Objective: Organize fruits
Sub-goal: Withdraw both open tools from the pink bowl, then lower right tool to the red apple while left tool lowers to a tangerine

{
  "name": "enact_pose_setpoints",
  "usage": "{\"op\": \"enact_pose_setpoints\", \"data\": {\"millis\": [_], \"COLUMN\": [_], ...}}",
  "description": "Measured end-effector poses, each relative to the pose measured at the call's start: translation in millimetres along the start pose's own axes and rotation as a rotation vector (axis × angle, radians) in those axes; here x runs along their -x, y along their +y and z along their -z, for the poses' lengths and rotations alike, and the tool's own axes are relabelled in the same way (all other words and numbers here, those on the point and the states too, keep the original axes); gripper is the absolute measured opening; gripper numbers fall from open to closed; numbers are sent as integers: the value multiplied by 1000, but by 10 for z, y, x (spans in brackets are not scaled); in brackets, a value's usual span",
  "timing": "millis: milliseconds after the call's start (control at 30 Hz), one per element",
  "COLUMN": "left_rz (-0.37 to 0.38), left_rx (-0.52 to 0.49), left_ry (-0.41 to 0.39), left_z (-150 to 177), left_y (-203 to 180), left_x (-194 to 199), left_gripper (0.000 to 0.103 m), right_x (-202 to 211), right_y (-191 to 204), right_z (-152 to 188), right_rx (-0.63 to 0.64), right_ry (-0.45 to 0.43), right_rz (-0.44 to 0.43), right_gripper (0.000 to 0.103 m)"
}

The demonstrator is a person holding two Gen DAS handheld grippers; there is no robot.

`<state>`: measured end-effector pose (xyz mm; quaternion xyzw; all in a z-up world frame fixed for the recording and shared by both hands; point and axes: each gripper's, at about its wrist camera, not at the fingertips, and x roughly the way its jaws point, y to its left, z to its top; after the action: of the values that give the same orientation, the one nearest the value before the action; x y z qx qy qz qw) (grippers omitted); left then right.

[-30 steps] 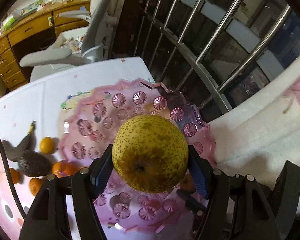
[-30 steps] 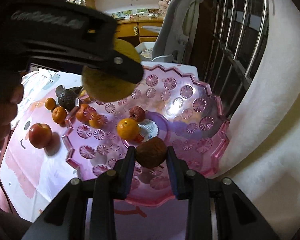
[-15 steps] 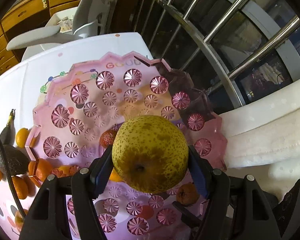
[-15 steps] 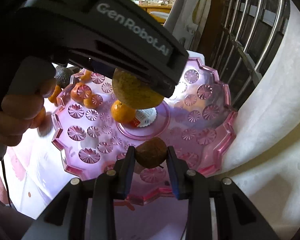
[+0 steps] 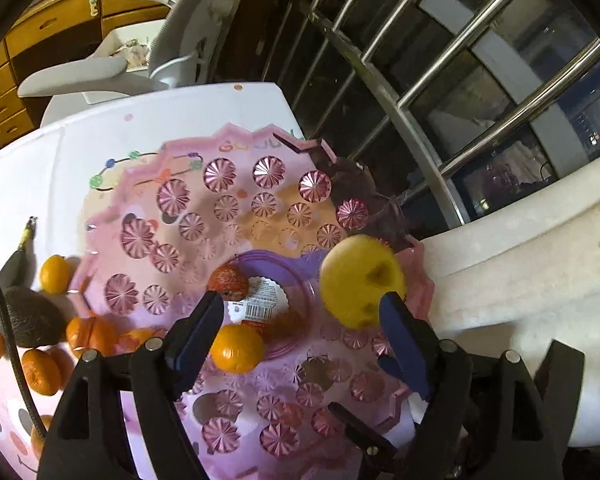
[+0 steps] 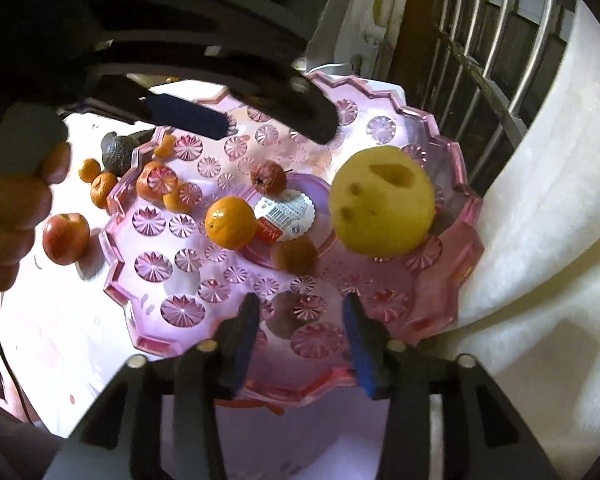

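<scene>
Left gripper (image 5: pixel 300 312): we read its fingers as wide and opening, nothing pressed between them; the yellow pear (image 5: pixel 362 280) sits by the right finger, apparently released.
Right gripper (image 6: pixel 300 336): fingers opening, gap bare; small brown fruit (image 6: pixel 294 254) lies just beyond.
Pink dish (image 6: pixel 456 312): centre frame; holds pear, orange (image 6: pixel 230 222), reddish fruit (image 6: pixel 268 176), brown fruit.
Left to do, we judge: apple (image 6: pixel 66 238), avocado (image 6: pixel 118 154) and tangerines (image 6: pixel 104 194) lie on the table (image 6: pixel 60 320), left of frame.

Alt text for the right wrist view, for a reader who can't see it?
The right gripper, jaws opening and empty, hovers over a pink plate holding a yellow pear, an orange and a small brown fruit.
</scene>
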<state>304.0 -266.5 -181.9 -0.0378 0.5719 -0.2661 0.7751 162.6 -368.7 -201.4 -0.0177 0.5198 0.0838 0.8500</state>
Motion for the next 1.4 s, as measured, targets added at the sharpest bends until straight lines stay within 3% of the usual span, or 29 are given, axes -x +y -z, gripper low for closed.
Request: {"op": "enact_pose_setpoints", "data": {"millis": [100,367,833,900,1400], "left_rz": [0,-59,-143,-149,-179], "left_rx": [13,23,75,79,55], "left_ry": [-28,-75,-72,-72,-71], "left_z": [27,231,996,1099,1518], "left_y": [68,295,845,925,1604], "left_x": [204,663,1273,1354,1940], "left_gripper": [79,79,79,79,79], "right_x": [19,144,431,469,603], "right_y": [-5,54,405,490,1211], "right_z": [-18,-26,107,142,328], "right_rx": [-33,-98,-185,-192,-237], "right_ry": [-2,-6,-39,-49,-37], "right_rz": [6,9,-16,-20,89], "right_gripper": [60,61,61,65,68]}}
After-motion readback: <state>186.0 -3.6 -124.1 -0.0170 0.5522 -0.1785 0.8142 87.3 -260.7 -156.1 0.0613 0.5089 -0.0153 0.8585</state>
